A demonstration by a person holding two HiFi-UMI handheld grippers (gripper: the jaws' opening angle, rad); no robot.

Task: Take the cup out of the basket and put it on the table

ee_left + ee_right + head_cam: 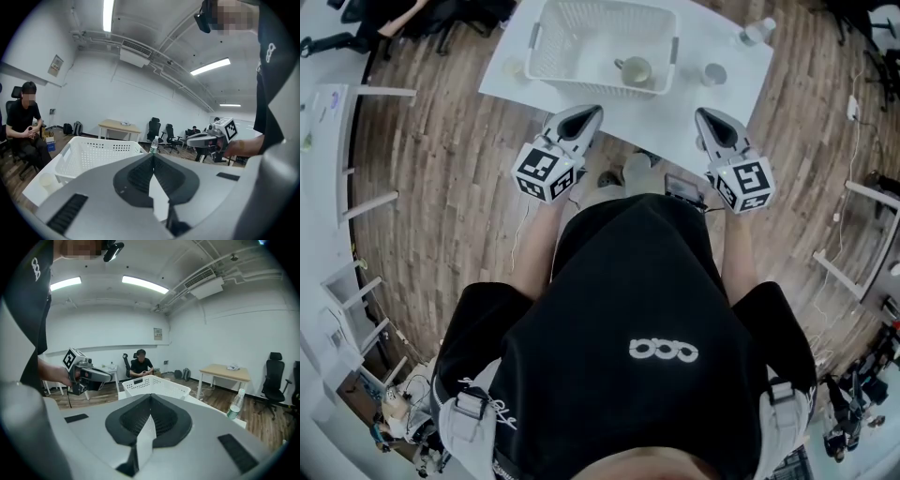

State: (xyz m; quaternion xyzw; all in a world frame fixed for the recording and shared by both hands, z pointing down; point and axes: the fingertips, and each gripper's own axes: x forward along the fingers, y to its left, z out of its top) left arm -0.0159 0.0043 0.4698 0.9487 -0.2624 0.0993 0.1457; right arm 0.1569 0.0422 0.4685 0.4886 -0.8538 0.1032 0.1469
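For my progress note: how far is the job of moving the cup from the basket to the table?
Done: nothing sure; another cup stands on the table beside the basket. In hand: nothing; the left tongs and right tongs are shut, empty, short of the basket. Left: the cup in the basket needs grasping, lifting out and setting down.

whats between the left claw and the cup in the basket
Only the near wall of the basket. In the head view, the left claw sits just outside it and the cup just inside, with nothing else between them.
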